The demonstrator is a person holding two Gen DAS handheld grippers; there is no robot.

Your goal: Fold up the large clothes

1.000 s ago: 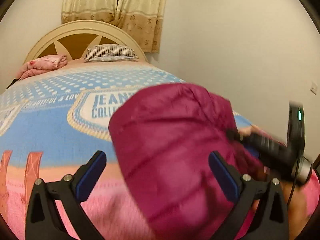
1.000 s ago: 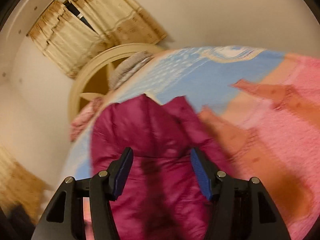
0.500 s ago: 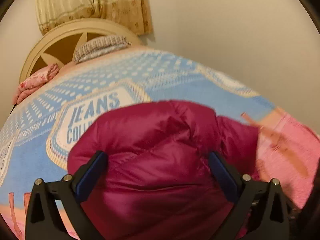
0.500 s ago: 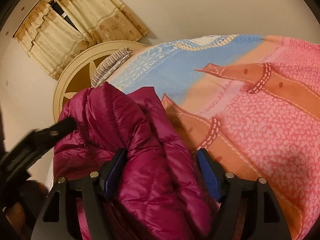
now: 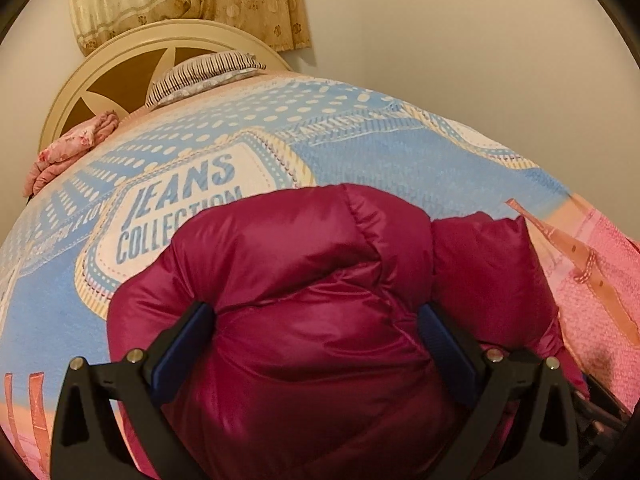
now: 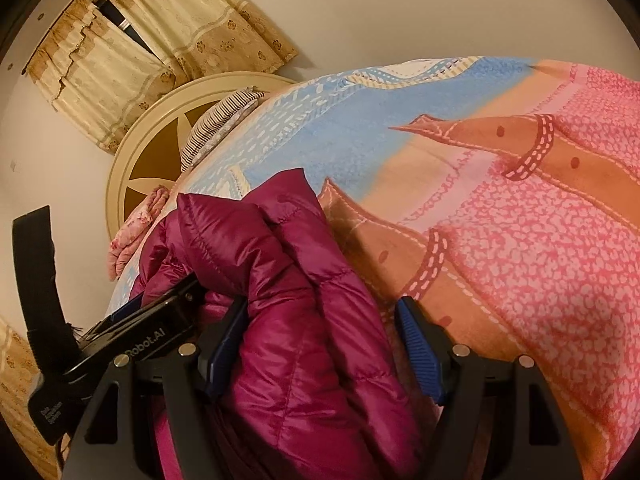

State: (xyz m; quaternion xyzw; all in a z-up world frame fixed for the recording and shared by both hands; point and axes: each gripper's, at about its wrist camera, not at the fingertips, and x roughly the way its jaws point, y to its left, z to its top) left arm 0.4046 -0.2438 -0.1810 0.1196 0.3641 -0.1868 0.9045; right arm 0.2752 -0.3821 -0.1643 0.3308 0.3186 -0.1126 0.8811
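Note:
A shiny magenta puffer jacket [image 5: 312, 292] lies bundled on the bed and bulges between my left gripper's [image 5: 316, 332] two wide-apart blue-padded fingers; the gripper is open around its thick folded body. In the right wrist view the same jacket [image 6: 288, 292] rises in a folded ridge between my right gripper's [image 6: 320, 344] open fingers. The left finger presses against the fabric; the right finger stands clear over the blanket. The left gripper's black body [image 6: 148, 328] shows at the jacket's left side.
The bed carries a blue, orange and pink blanket [image 5: 360, 140] printed "JEANS COLLECTION". A striped pillow [image 5: 200, 76] and a folded pink cloth [image 5: 72, 148] lie by the cream headboard [image 5: 120, 60]. Curtains [image 5: 188, 0] hang behind. The wall runs along the bed's right side.
The jacket bundle has been brought down onto the bed between both grippers. The left gripper swung over it from the left; the right gripper turned and lowered beside it.

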